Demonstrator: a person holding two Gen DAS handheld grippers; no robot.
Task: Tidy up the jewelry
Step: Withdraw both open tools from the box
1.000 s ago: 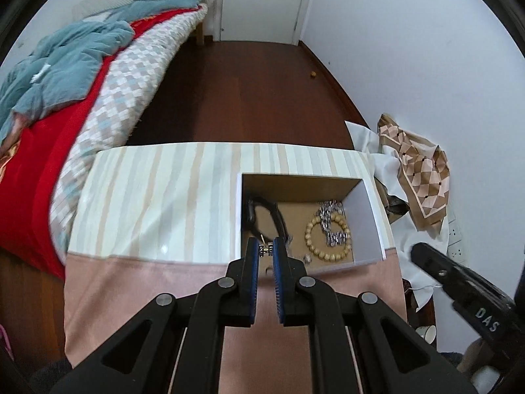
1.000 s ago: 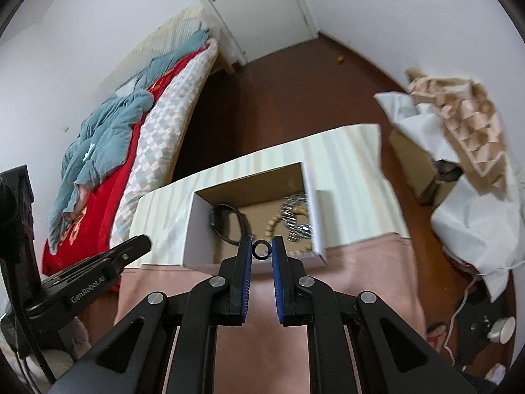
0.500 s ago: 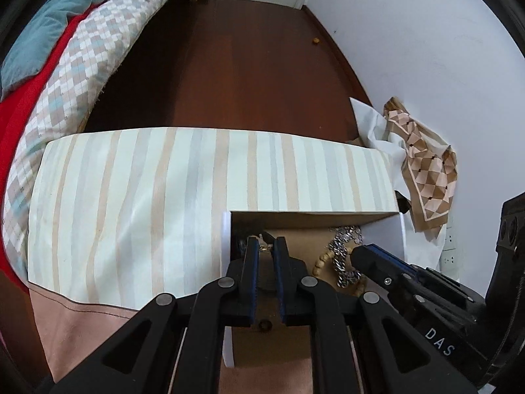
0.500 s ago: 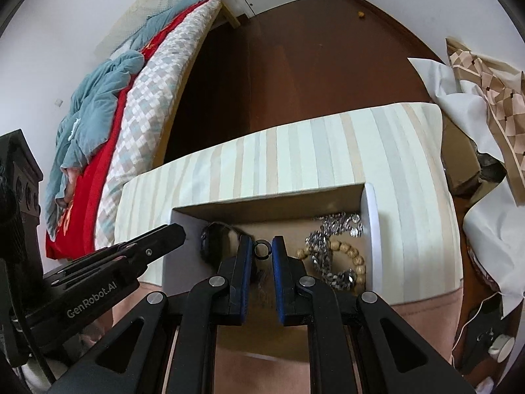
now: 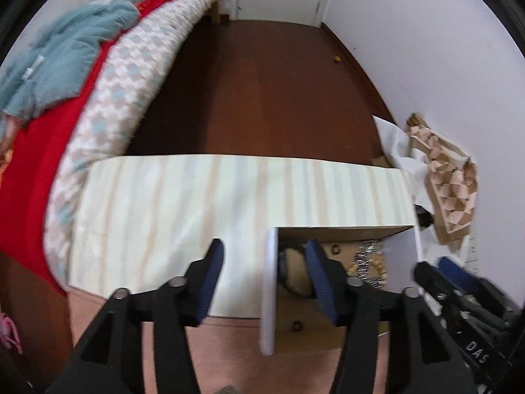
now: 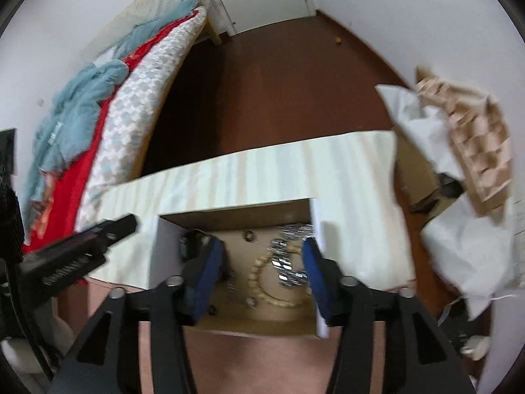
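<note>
An open cardboard box [image 6: 316, 229] with white walls sits on the striped table top; it also shows in the left wrist view [image 5: 269, 289]. Inside lie a wooden bead bracelet [image 6: 262, 282], a silver chain [image 6: 288, 256], a small ring [image 6: 249, 235] and a dark band [image 6: 188, 244]. My right gripper [image 6: 262, 262] is open and empty above the box. My left gripper [image 5: 264, 269] is open and empty, straddling the box's left wall. A small ring [image 5: 335, 249] and the chain [image 5: 370, 256] show in the left wrist view.
The striped table top [image 5: 213, 197] carries the box, with pink cloth [image 5: 229, 344] at the front. A bed with red and blue bedding [image 5: 65, 82] stands left. Crumpled paper and patterned cardboard [image 5: 443, 180] lie right. Dark wood floor [image 5: 262, 82] lies beyond.
Both grippers have opened and let go of their small pieces, which now lie in the box. The left gripper has shifted left over the box wall; both have pulled back.
</note>
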